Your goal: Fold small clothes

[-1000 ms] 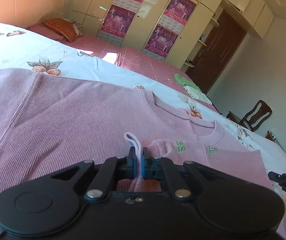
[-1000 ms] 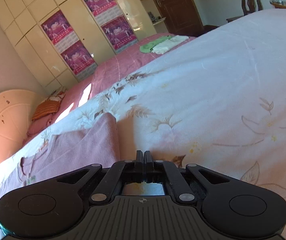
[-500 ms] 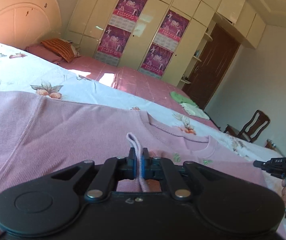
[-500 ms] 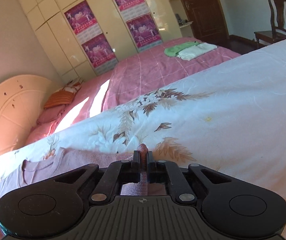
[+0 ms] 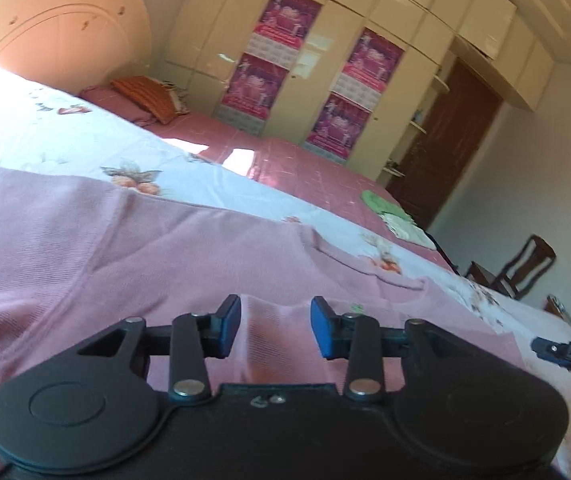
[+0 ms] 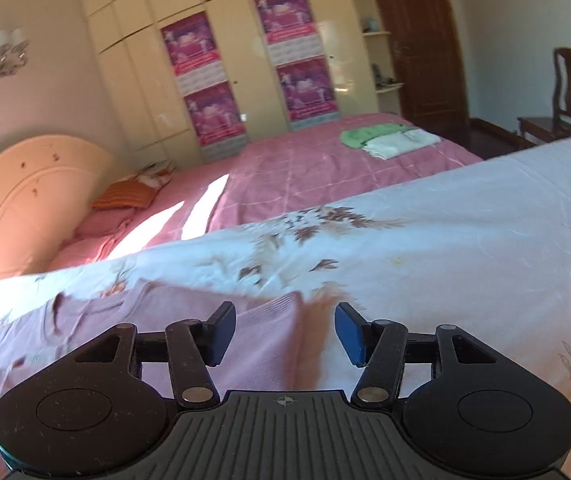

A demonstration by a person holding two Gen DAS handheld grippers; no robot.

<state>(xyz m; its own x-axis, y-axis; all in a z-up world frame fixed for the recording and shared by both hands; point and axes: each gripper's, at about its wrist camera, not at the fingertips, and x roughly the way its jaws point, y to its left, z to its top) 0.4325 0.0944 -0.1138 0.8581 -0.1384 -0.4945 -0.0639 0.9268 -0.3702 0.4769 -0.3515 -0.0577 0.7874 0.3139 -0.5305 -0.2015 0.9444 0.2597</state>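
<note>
Released: both your grippers are now gaping wide, each pinching cloth half a second ago.
Left gripper (image 5: pixel 272 326): hovering empty over the pink top (image 5: pixel 145 248).
Right gripper (image 6: pixel 283 330): hovering empty above its folded edge (fold laid).
Garment: lying on the floral bedspread (image 6: pixel 465 216).

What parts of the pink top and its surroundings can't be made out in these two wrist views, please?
- Pink top: its near part is hidden in both views behind the left hand-held gripper and right hand-held gripper bodies.
- Green marks on the top: too small and blurred to read, left view.
- Wardrobe posters: text blurred, right view.
- Folded green and white cloths on the far bed: too small to identify.
</note>
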